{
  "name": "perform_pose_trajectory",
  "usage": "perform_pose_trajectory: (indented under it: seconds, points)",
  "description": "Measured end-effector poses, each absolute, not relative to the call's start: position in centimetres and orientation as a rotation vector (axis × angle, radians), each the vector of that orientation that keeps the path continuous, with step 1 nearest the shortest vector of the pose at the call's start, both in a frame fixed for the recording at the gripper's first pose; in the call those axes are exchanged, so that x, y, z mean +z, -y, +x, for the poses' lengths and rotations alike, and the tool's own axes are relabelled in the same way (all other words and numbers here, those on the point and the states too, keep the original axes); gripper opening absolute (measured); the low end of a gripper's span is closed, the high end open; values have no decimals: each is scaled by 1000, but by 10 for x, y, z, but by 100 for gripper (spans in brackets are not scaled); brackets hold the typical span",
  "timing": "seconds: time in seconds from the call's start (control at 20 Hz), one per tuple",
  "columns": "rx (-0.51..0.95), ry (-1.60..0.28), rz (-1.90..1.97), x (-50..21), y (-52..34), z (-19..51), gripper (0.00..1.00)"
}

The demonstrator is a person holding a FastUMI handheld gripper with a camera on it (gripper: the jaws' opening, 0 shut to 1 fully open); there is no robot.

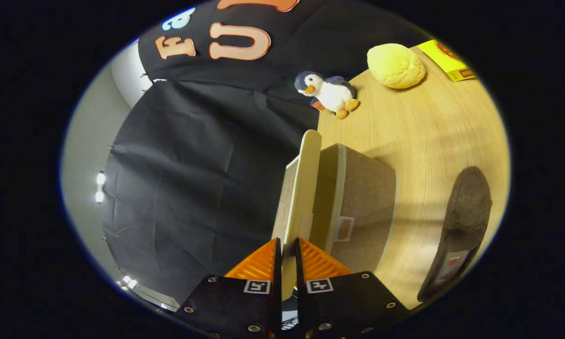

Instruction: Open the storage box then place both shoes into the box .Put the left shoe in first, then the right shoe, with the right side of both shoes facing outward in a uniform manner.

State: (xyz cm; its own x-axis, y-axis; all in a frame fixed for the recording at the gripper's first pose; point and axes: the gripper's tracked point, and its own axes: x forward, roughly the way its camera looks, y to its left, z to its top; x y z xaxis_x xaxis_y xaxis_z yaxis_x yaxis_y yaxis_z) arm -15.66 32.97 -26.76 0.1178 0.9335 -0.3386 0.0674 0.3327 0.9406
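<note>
The tool [287,249] is pinching the near edge of the lid [303,188], one finger pressed on each face of the thin cream panel. The lid is raised off the box [357,197] and seen edge-on, its long axis running straight ahead from the fingers toward the black cloth wall [192,165].

The box sits just beyond the fingers, touching the lid's hinge side; it is covered in grey-brown fabric with pale trim along its rim, and its opening shows as a shadowed gap between lid and rim. A small pale label [344,229] is fixed to the box's side near the fingers; its writing is too small to read.

On the table [428,136], on the side of the box away from the lid, lies a dark shoe [466,221], sole showing, its long axis roughly parallel to the lid, apart from the box with bare wood between them. A tag at its near end cannot be read.

Beyond the box, well apart from it, a toy penguin [328,92] stands at the table's edge by the wall, a yellow plush ball [396,65] past it, and a yellow card [447,60] with red print, illegible, beside the ball.
</note>
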Motion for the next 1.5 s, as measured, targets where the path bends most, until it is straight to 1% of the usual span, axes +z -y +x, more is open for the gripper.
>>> perform_pose_trajectory:
  seconds: [0.05,0.1,0.2,0.3,0.6,0.8,1.0,1.15,1.25,1.35,1.4,1.5]
  points:
    - [826,-1298,1046,-268,-331,-154,13]
    - [818,-1297,1058,-265,-332,-151,8]
    - [838,-1256,1114,-241,-329,-144,3]
    - [869,-1202,1142,-213,-333,-134,2]
    - [1013,-1118,1082,-140,-385,-124,2]
    - [1088,-1102,1030,-111,-436,-119,2]
    - [1112,-1140,1007,-104,-484,-124,3]
    - [1079,-1196,1031,-114,-505,-134,4]
    - [1048,-1214,1020,-125,-517,-137,9]
    - [1017,-1228,971,-139,-520,-144,18]
    - [1006,-1240,955,-146,-517,-147,26]
    - [983,-1259,947,-161,-510,-153,37]
